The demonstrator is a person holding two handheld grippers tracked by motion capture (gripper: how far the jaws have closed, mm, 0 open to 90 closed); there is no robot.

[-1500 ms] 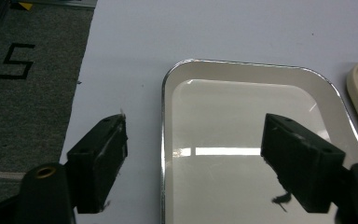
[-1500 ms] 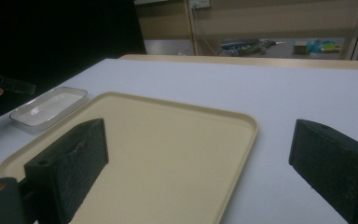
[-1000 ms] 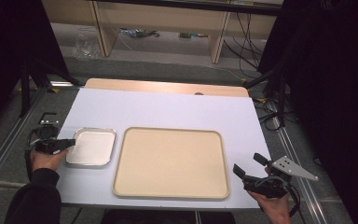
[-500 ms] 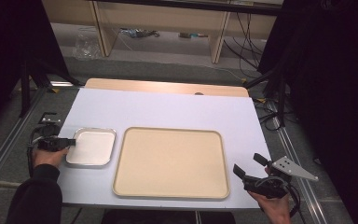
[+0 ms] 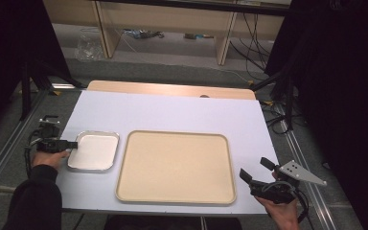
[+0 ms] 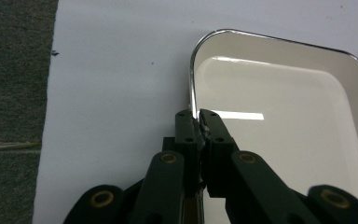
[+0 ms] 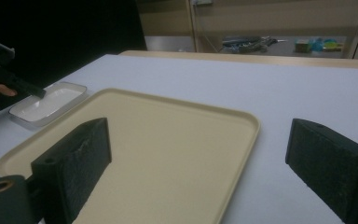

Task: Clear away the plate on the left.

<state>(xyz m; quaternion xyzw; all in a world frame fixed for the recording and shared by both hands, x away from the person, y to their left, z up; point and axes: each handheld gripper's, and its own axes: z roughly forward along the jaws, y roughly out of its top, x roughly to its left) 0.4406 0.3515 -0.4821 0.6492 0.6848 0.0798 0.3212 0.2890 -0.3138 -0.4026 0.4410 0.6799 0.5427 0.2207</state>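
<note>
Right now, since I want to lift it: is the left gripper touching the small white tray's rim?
Touching. In the left gripper view the left gripper has its jaws closed on the metal rim of the small white tray, one jaw either side.

In the left gripper view the small white tray [image 6: 284, 126] runs off the right and bottom edges, and the closed jaws cover the stretch of rim they pinch. In the right gripper view the beige tray [image 7: 168, 154] is cut by the bottom edge. From the high view, items on the far floor shelf [image 5: 143, 33] are too small to identify, and the counter [image 5: 172, 110] loses its near edge behind the person's left sleeve [image 5: 33, 201].
</note>
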